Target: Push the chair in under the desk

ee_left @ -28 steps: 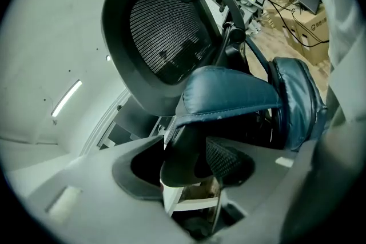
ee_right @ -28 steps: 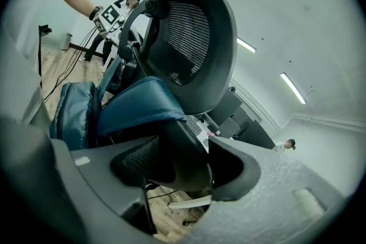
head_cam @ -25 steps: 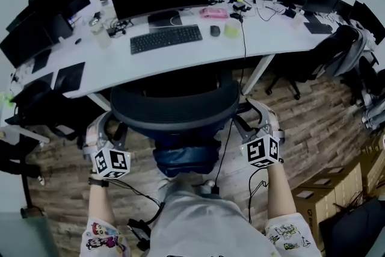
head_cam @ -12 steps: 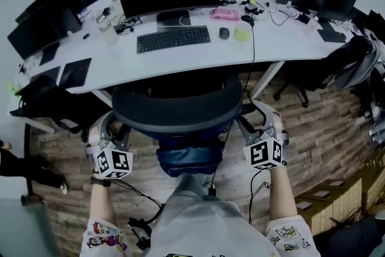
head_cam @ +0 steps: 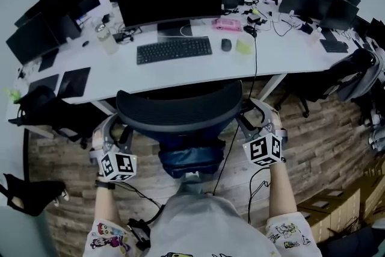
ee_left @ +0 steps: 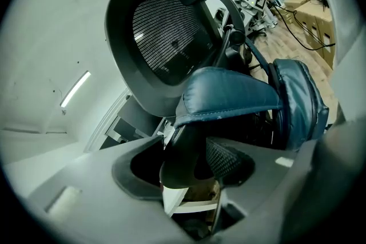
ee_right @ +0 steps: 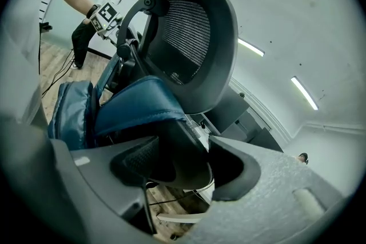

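Left tongs [head_cam: 115,129] and right tongs [head_cam: 257,117] each pinch one armrest [ee_left: 182,166] of the single chair [head_cam: 180,108] facing one desk [head_cam: 283,56].

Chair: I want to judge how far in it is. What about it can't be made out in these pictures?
- Wheels and base of the chair: head view, under its backrest and the blue cushion; gripper views, behind the jaws.
- Seat front against the desk: head view, the backrest covers it.
- Ends of each armrest: head view, the left gripper and right gripper close over them.
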The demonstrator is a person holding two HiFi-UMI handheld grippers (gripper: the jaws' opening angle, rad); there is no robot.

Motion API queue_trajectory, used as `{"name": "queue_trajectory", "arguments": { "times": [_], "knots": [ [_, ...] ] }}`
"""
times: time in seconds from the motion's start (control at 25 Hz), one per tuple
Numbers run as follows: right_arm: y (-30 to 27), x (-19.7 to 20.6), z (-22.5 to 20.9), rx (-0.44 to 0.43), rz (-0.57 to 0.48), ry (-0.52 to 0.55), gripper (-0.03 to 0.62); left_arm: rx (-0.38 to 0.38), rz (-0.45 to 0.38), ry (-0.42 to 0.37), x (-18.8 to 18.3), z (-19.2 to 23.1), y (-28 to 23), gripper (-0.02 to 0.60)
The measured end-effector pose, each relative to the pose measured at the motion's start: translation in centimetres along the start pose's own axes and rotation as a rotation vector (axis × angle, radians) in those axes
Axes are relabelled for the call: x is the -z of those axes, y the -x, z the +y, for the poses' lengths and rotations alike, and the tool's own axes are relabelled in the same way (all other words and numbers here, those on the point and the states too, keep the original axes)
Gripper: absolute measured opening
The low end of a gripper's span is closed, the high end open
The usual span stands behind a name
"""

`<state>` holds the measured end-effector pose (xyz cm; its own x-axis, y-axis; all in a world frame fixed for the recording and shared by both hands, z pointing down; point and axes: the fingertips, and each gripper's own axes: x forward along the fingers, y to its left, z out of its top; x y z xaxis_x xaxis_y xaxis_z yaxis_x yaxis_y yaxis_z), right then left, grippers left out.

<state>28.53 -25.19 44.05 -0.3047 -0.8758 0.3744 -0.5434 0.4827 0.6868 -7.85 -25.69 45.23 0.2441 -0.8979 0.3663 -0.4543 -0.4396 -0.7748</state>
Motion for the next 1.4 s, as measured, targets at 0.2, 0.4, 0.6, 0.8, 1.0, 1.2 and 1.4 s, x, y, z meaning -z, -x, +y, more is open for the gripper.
{"name": "queue_trajectory", "arguments": {
  "times": [0.2, 0.4, 0.6, 0.8, 1.0, 1.2, 1.4],
  "knots": [
    [-3.1, -0.5, -1.4, -0.005, -0.009, 0.005, 0.267, -0.012, 0.003, 0.008, 0.5, 1.5, -2.3, 0.238],
    [-6.0, -0.9, -2.7, 0.004, -0.025, 0.006, 0.267, -0.038, 0.002, 0.022, 1.0, 3.0, -4.5, 0.238],
    [-8.5, -1.4, -3.9, 0.003, -0.043, 0.012, 0.267, -0.049, 0.003, 0.026, 1.3, 4.3, -6.1, 0.238],
    [-10.3, -2.0, -4.6, -0.001, -0.054, 0.014, 0.267, -0.056, 0.014, 0.034, 1.8, 5.4, -7.2, 0.238],
    [-11.9, -2.5, -5.2, -0.009, -0.065, 0.017, 0.267, -0.062, 0.036, 0.040, 2.2, 6.2, -8.4, 0.238],
    [-13.0, -2.5, -5.5, -0.023, -0.065, 0.018, 0.267, -0.060, 0.057, 0.048, 2.4, 6.7, -9.4, 0.238],
    [-13.2, -3.1, -5.3, -0.015, -0.073, 0.015, 0.267, -0.058, 0.077, 0.052, 3.2, 7.4, -10.0, 0.238]
  ]
}}
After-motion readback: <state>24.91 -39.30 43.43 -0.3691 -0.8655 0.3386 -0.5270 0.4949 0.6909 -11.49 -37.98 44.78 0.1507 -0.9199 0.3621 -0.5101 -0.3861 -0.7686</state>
